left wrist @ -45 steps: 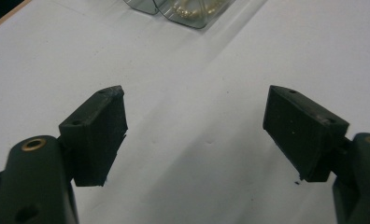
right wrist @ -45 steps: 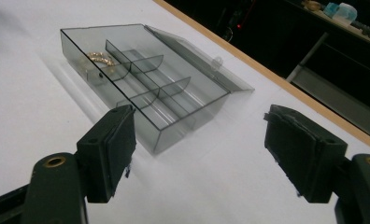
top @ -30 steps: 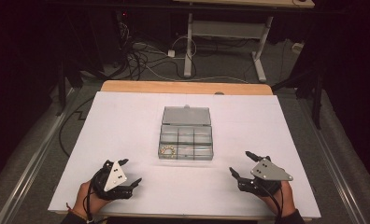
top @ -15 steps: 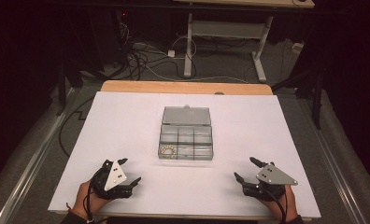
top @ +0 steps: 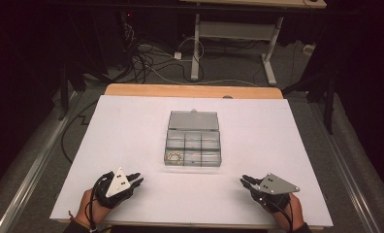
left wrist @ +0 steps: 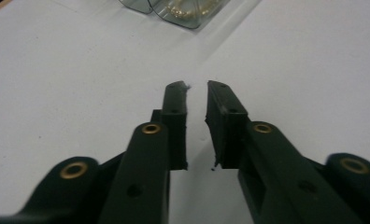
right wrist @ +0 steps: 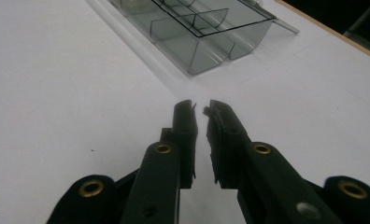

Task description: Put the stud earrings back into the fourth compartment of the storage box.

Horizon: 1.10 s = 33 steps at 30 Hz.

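Resting near the front edge of the white table point(top: 132, 126), the left gripper point(top: 132, 180) held nothing, its jaws a narrow gap apart. Between the two hands, well ahead of both, the clear plastic box point(top: 193, 145) lay with its lid folded back, a coil of gold chain point(top: 173, 156) in its front-left compartment and the others looking bare. At the right, the right gripper point(top: 245, 180) also sat empty, jaws slightly parted. Judging by this, the work looked either barely begun or already over.

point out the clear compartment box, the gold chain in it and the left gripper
clear compartment box point(top: 193, 120), high view, open lid
gold chain point(top: 174, 156), high view, coil middle
left gripper point(left wrist: 196, 88), left gripper view, between the fingertips
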{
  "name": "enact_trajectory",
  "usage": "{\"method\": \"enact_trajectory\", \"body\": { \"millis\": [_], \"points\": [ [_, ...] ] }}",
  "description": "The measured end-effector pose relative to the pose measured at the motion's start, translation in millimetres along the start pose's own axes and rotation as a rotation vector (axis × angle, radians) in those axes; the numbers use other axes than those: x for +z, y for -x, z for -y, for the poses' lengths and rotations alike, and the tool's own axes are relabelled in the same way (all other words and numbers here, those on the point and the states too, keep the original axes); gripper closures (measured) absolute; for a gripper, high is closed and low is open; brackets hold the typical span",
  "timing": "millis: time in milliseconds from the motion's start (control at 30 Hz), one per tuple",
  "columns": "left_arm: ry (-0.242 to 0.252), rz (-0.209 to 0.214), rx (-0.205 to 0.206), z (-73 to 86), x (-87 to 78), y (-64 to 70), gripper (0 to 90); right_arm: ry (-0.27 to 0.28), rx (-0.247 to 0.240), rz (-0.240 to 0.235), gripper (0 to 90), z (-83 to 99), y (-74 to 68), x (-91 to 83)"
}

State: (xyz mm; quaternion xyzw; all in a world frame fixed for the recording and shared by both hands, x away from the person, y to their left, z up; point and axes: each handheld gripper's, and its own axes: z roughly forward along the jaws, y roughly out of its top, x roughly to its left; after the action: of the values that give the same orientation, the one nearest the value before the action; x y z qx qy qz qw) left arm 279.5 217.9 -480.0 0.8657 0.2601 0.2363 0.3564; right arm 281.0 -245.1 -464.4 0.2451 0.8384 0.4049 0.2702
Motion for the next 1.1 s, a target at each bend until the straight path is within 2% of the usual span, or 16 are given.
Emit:
{"method": "enact_trajectory", "body": {
  "millis": [33,167,467,633,700,833,933,1100],
  "points": [
    [-0.005,0.008,-0.007,0.5,0.4,0.4,80.4,0.001,-0.001,-0.002,85.2,-0.3,-0.5,-0.2],
    [-0.017,0.003,0.013,0.5,1.4,0.3,86.9,0.008,-0.009,-0.009,90.0,-1.0,-0.2,-0.6],
    [-0.036,-0.005,0.014,2.7,3.5,-0.6,86.9,0.011,-0.014,-0.003,90.0,-0.8,3.6,1.9],
    [-0.041,0.011,0.003,3.4,3.6,-0.8,86.9,0.007,-0.021,0.010,90.0,0.1,5.8,2.6],
    [-0.041,0.003,0.013,2.8,3.7,-1.0,86.9,0.007,-0.019,0.017,90.0,0.5,7.0,1.6],
    [-0.041,0.009,-0.007,3.1,4.4,-3.0,86.8,0.020,-0.010,0.028,90.0,0.5,9.7,-2.0],
    [-0.046,0.011,-0.026,5.1,6.2,-7.7,86.8,0.044,0.021,0.027,90.0,1.6,15.1,-4.2],
    [-0.047,0.002,-0.029,7.1,5.2,-9.1,86.8,0.013,0.007,0.033,90.0,3.3,18.8,3.8]
  ]
}}
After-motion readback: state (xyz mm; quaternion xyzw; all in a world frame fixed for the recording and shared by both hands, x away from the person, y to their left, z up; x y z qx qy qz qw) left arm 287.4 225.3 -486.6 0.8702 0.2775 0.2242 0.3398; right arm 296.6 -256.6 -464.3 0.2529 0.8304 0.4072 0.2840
